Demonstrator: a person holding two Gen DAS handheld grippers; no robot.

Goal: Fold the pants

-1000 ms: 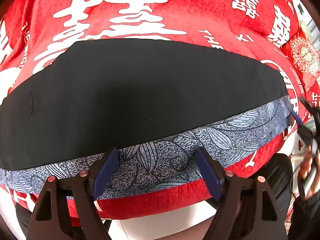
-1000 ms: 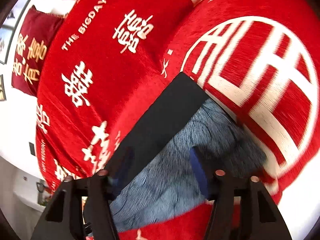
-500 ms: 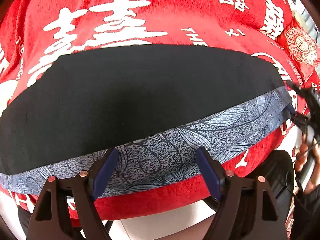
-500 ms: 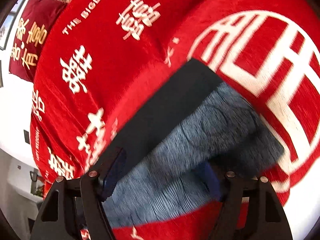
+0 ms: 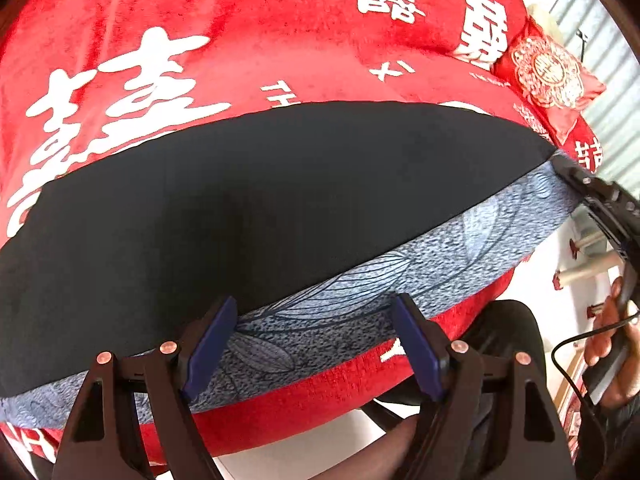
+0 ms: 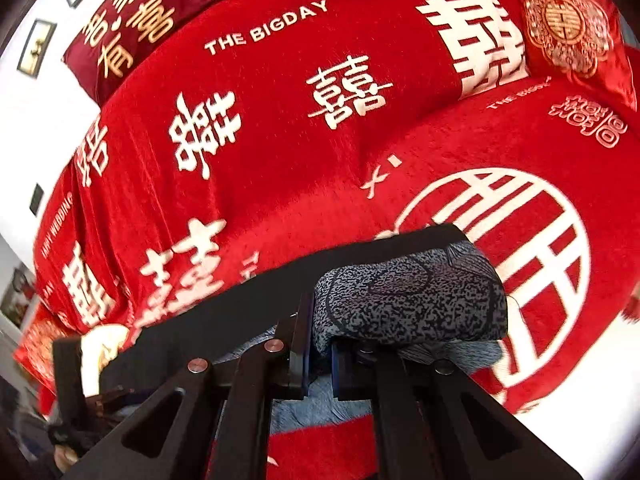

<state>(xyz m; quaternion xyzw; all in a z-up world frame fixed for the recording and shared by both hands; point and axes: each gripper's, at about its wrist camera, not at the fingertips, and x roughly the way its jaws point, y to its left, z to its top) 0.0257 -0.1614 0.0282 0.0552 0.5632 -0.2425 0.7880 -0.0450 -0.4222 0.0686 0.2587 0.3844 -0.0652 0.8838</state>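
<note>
While right gripper (image 6: 320, 356) clamps pants (image 6: 408, 300) hem (lifted) | left gripper (image 5: 316, 344) angled down, fingers apart

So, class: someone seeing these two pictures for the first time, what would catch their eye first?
The red bedspread with big white wedding characters fills both views. Across it lie the pants, black with a grey leaf-print band along the near edge. The right gripper has just closed its jaws on the patterned end; the left gripper hovers open.

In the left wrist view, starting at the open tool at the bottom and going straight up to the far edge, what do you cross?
Left tool → grey leaf-print band of the pants → black pants fabric → red blanket with white characters.
</note>
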